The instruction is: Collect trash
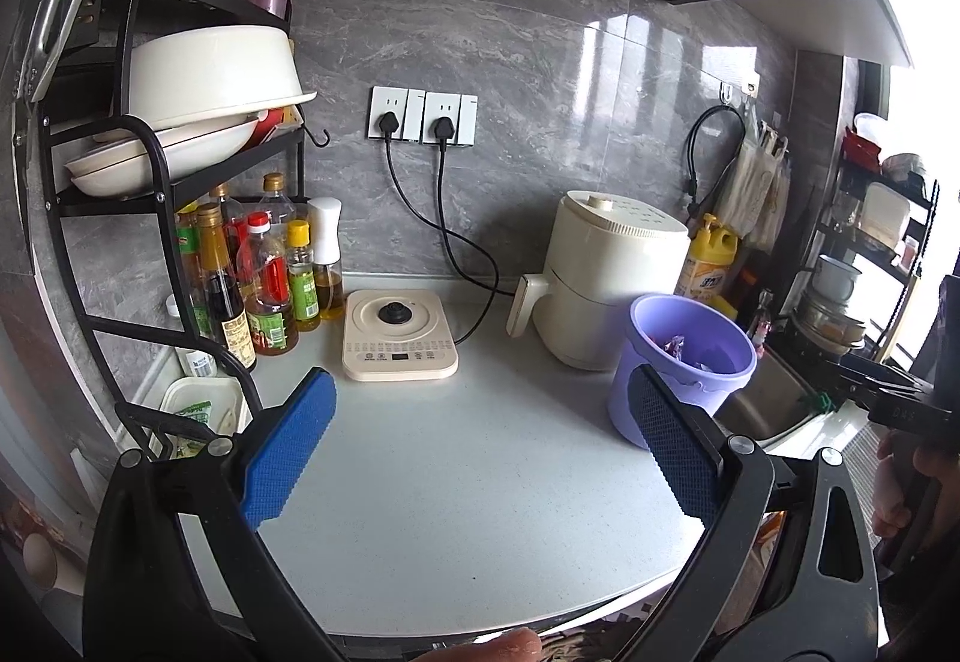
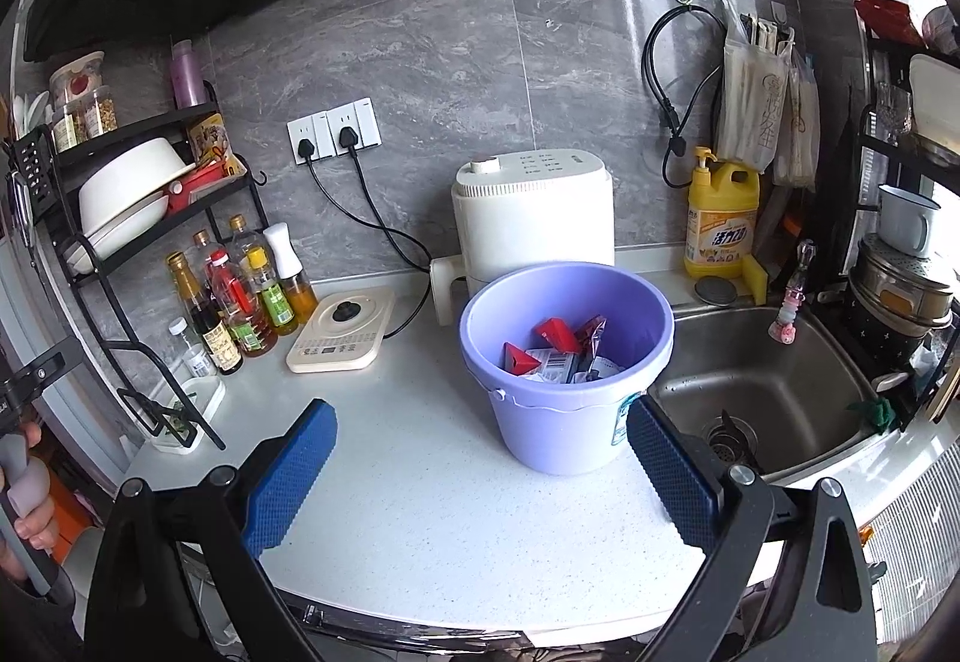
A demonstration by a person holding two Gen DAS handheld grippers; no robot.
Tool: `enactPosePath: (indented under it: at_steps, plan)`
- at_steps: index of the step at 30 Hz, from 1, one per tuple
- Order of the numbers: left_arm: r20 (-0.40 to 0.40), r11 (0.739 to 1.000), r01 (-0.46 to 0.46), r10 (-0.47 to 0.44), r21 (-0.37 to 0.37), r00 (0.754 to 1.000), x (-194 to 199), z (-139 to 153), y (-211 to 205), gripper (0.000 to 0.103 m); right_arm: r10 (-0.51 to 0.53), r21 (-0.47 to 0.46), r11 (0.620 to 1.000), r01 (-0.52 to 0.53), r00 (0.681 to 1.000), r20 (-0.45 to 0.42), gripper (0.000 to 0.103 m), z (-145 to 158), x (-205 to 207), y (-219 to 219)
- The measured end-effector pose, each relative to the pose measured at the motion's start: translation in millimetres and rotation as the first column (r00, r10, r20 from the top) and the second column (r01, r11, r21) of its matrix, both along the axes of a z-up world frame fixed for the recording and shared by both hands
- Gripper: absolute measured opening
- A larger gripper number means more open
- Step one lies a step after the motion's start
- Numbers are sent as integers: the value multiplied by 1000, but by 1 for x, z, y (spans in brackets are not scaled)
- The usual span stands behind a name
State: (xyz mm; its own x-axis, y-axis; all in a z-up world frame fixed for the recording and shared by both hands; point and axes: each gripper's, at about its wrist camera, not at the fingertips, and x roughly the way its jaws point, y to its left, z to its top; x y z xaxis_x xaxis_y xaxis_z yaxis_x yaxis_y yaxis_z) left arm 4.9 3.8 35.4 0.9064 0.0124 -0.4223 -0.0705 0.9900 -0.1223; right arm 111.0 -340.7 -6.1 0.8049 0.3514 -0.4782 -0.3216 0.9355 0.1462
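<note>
We hold both grippers above the white counter of a kitchen, and both are empty. Our left gripper has its two blue pads spread wide apart, with only bare counter between them. Our right gripper is spread wide in the same way, and nothing is pinched in it. The purple bucket stands upright on the counter just beside the steel sink, and in the right wrist view it is in front of the right gripper, a little toward its right finger. Inside the bucket we see the collected trash: red wrappers, a silver packet and a white piece with a barcode. In the left wrist view the same bucket is partly hidden behind the right pad of the left gripper. Behind the bucket is a cream appliance, and to its left a flat cream cooker base lies on the counter, with two black cords going up to the wall sockets. Oil and sauce bottles stand together under a black rack that carries white bowls. A yellow detergent bottle stands behind the sink. At the left edge of the right wrist view, a hand grips a handle
</note>
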Motion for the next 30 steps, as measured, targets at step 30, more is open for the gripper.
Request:
enactPosePath:
  at_steps: [30]
  plan:
    - [-2,1000,27,-27,-16,1000,12,-4,-29,97,-23,-20,1000,23,1000,-8,95,-3,-18,-21]
